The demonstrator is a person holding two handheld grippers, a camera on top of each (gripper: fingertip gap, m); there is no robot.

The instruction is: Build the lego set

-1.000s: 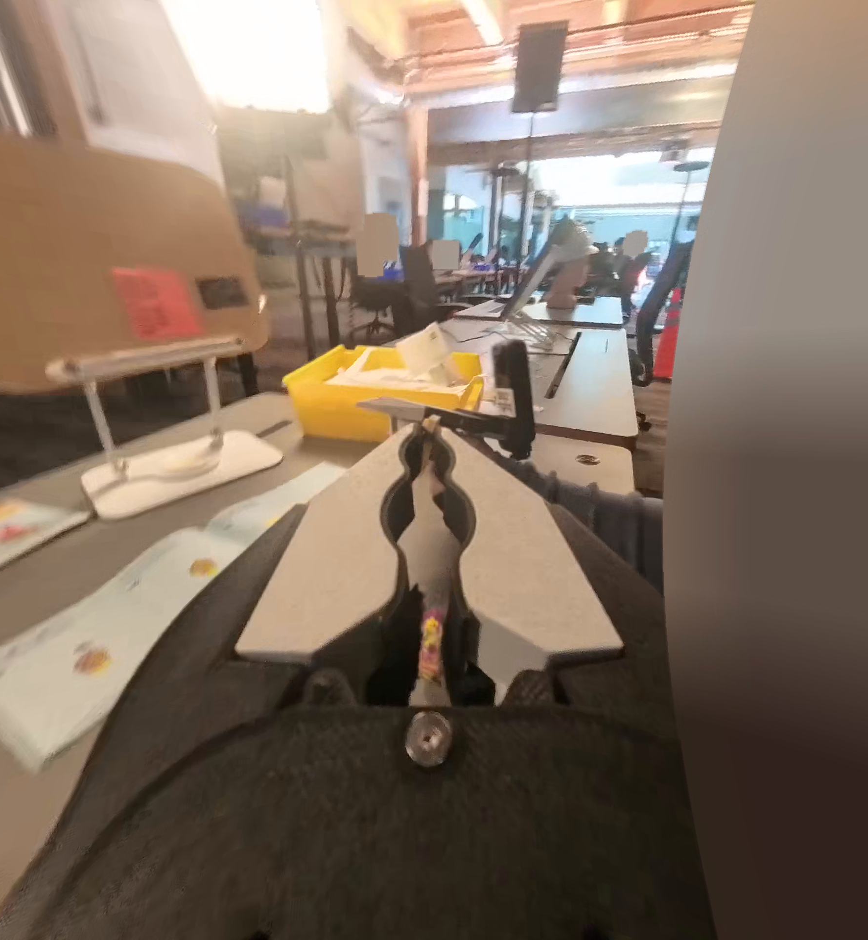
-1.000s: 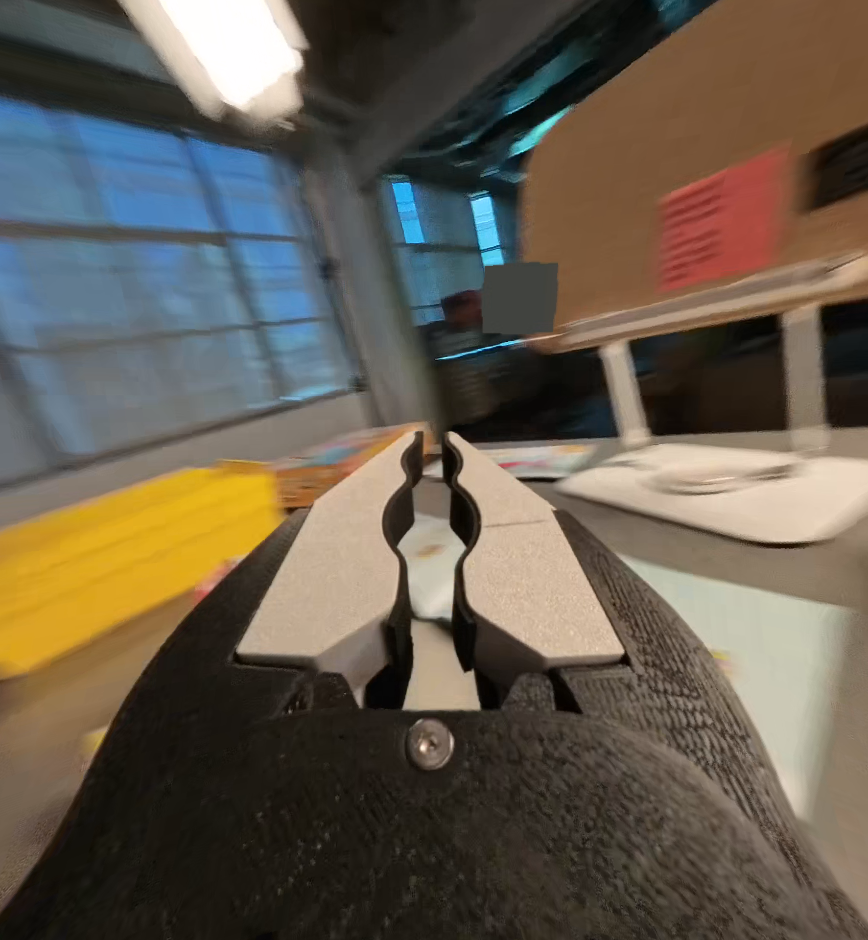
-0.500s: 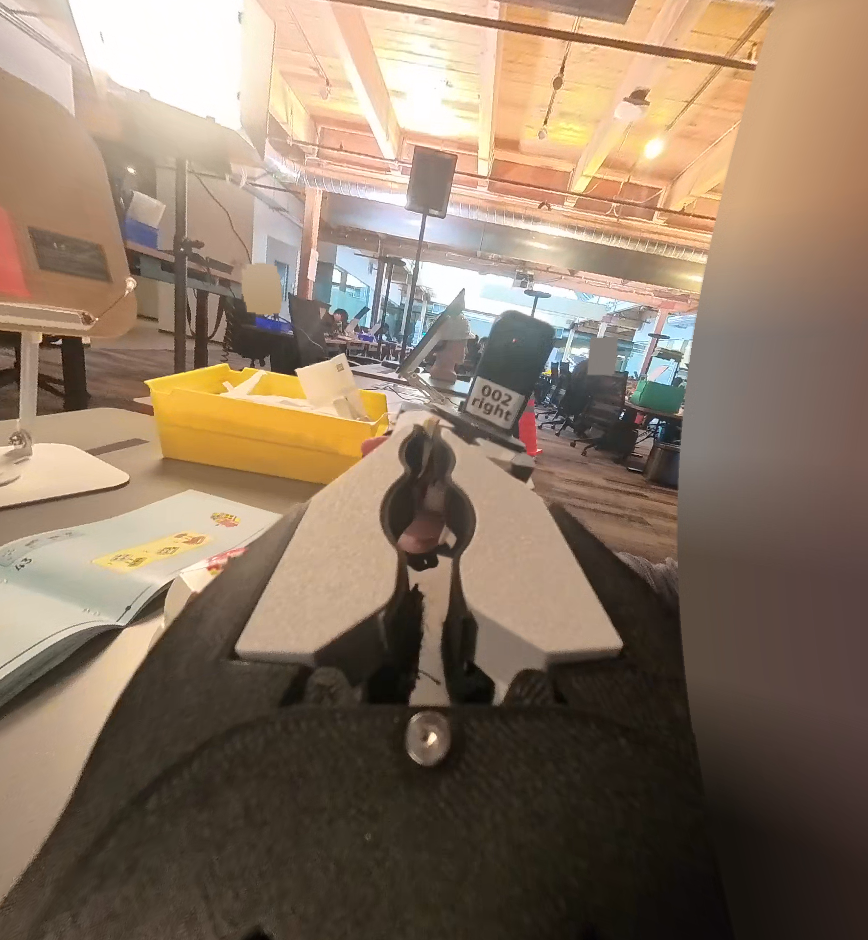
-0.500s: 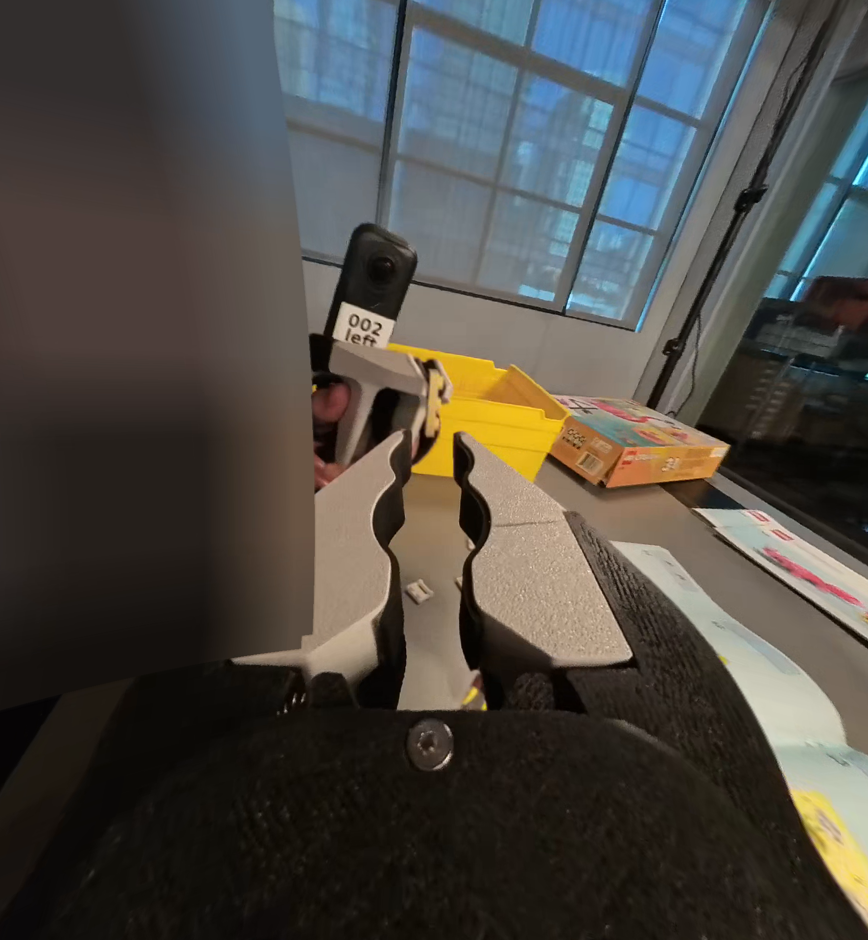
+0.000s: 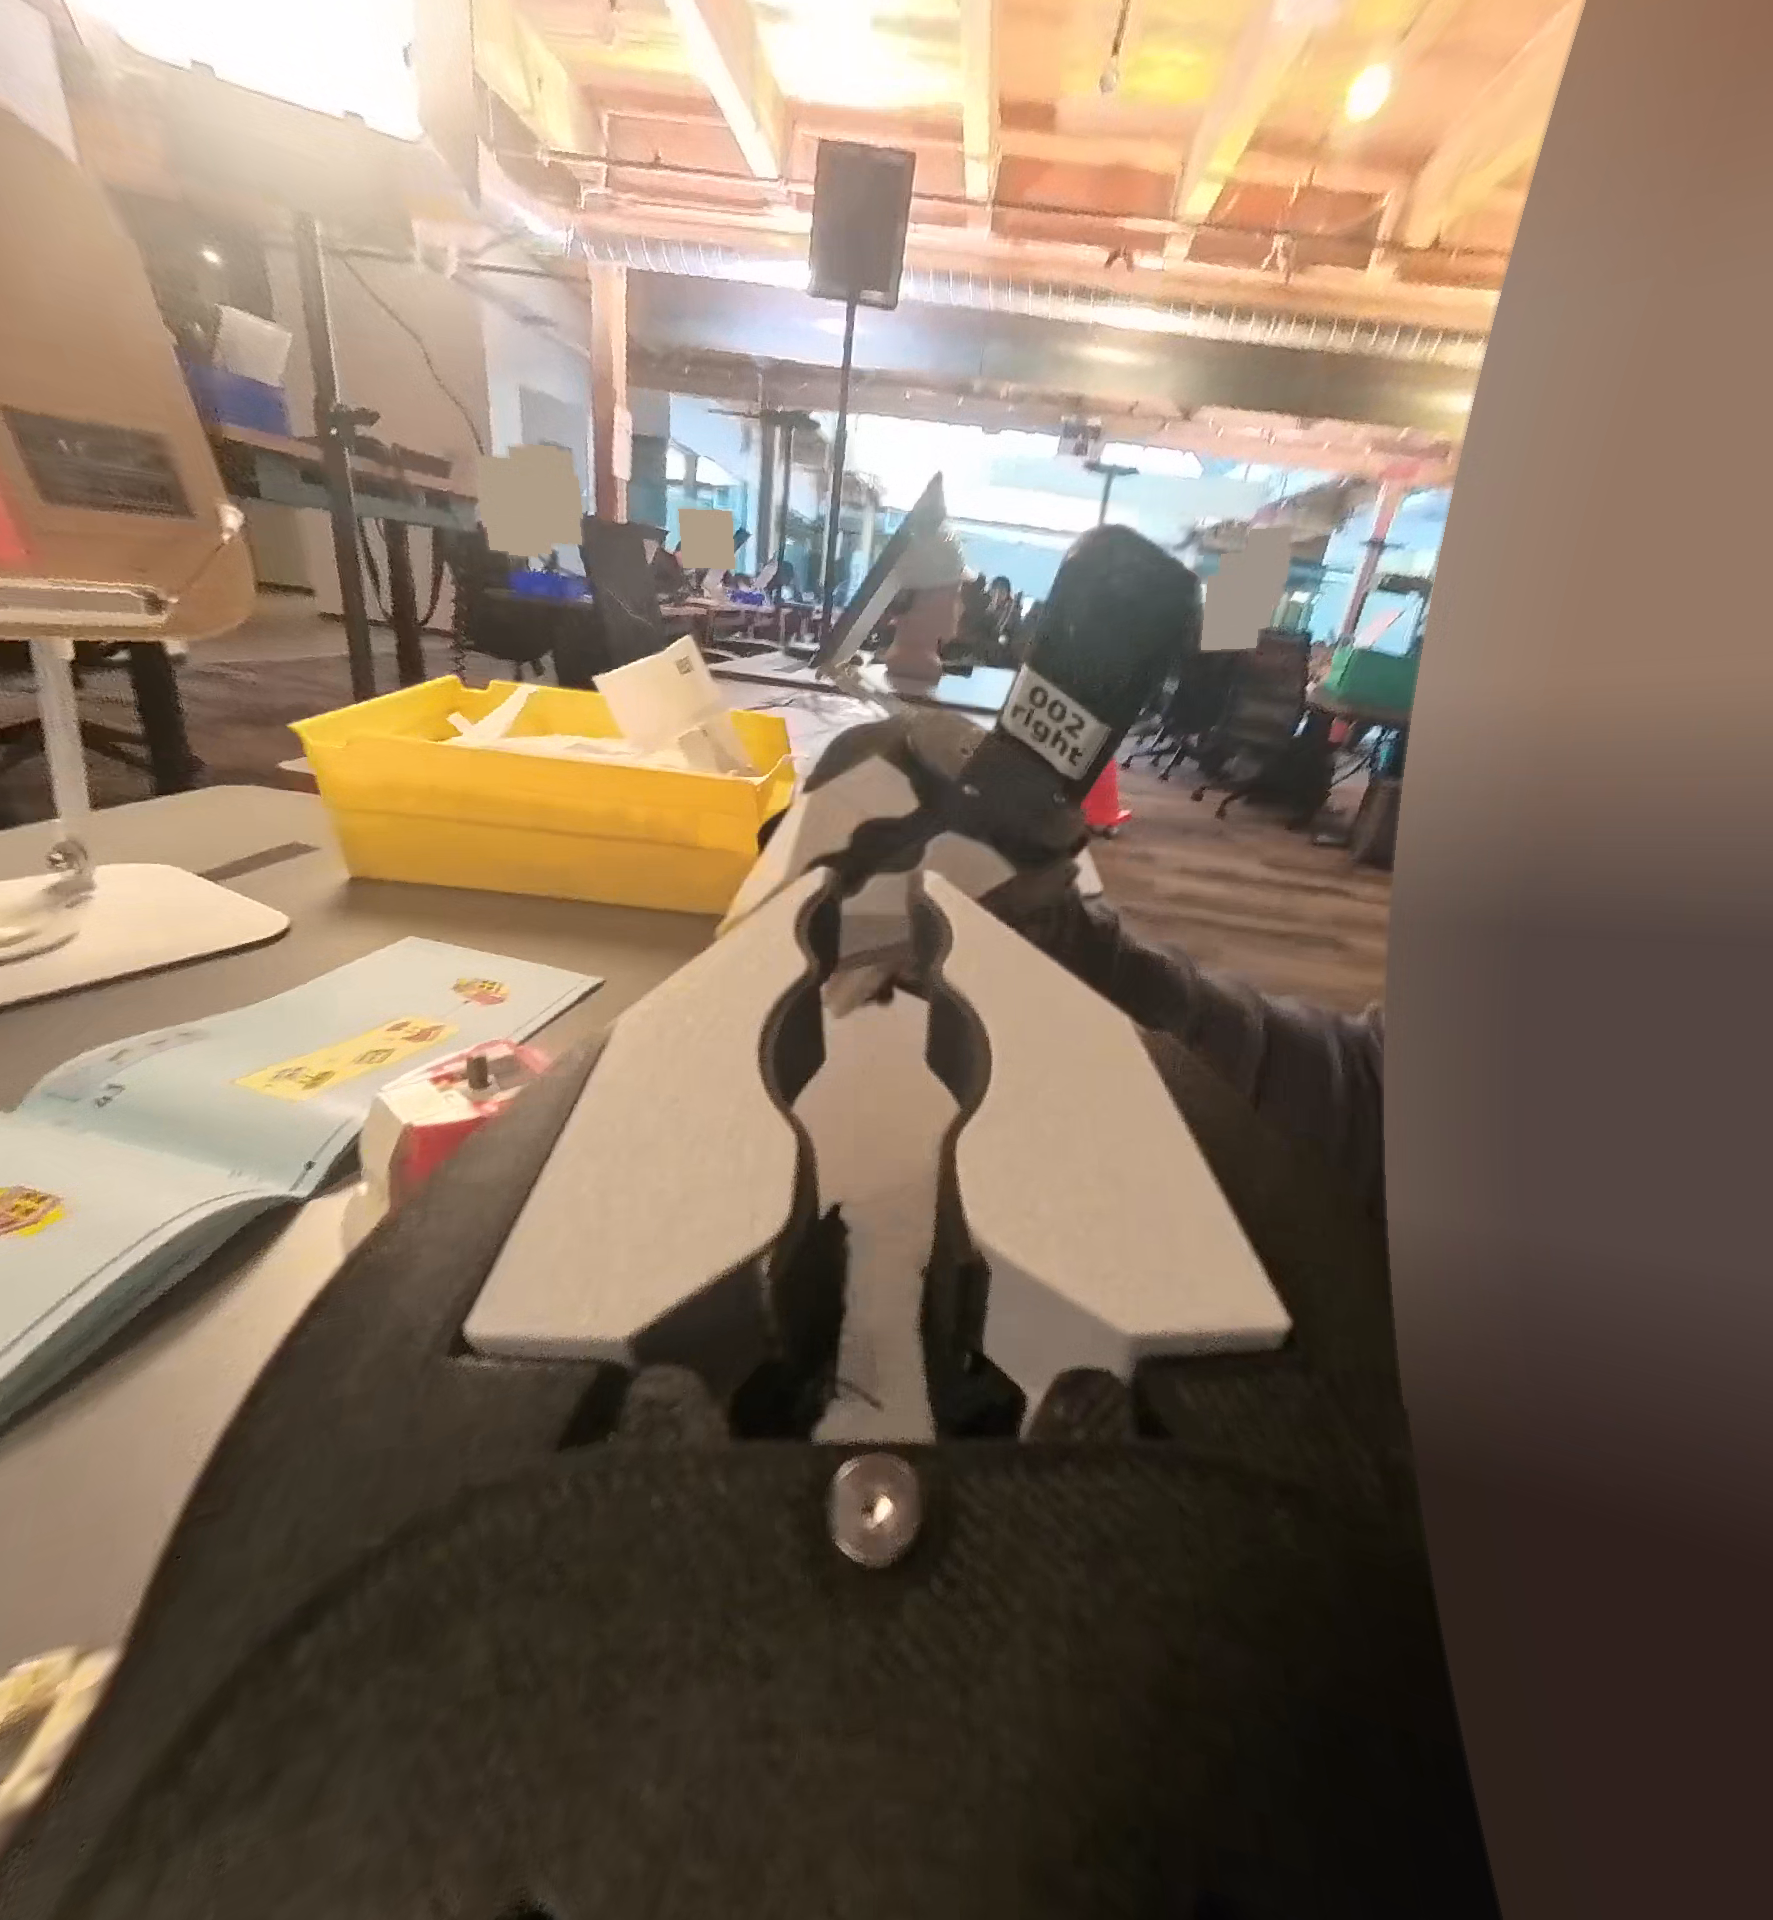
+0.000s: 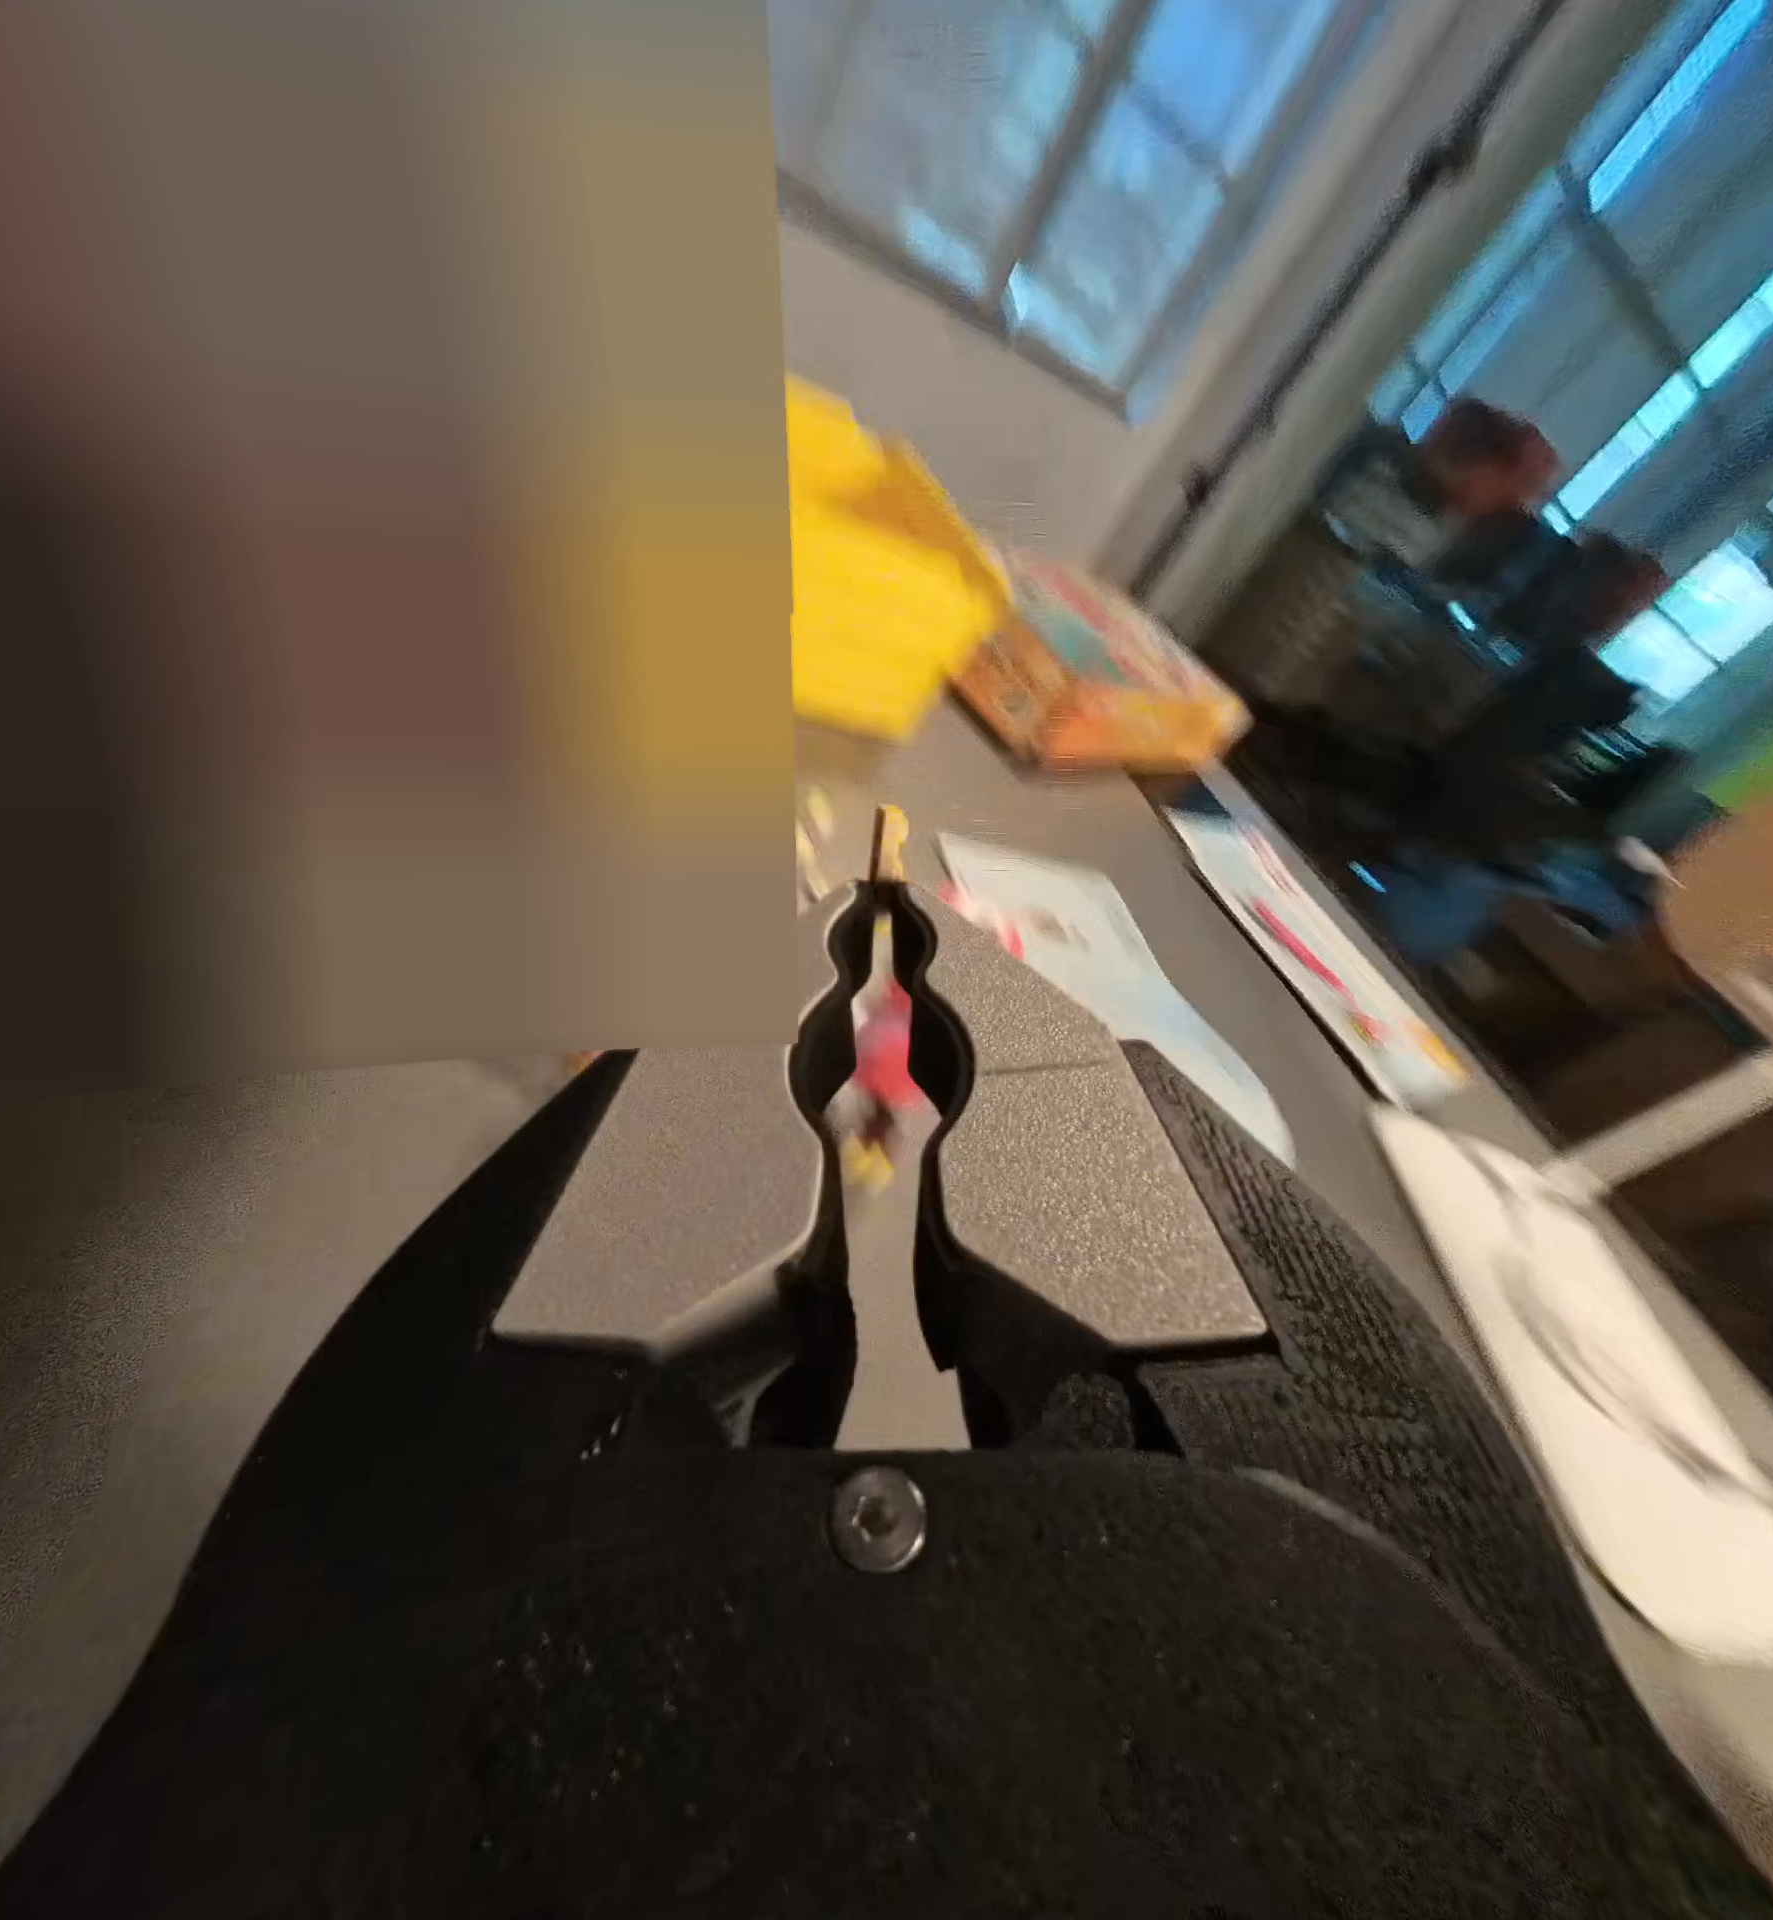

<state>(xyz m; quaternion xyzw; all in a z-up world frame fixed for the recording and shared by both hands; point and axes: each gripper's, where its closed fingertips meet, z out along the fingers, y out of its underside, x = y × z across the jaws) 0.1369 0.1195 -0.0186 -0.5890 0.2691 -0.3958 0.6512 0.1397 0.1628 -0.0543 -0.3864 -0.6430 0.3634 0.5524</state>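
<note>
Small thin yellow piece (image 6: 888, 852) pinched upright at right hand-held gripper (image 6: 883, 896) tips.

Bare grey table (image 5: 466, 935) lies open between the yellow bin (image 5: 549, 821) at the far side and the open booklet (image 5: 186, 1122) nearer. A white stand base (image 5: 113, 925) blocks the far left; a small red-and-white block model (image 5: 446, 1112) sits against the booklet's right edge.

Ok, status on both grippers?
Left gripper open. Right gripper shut on thin yellow piece. Right sits just ahead of left's tips; yellow bin beyond.
</note>
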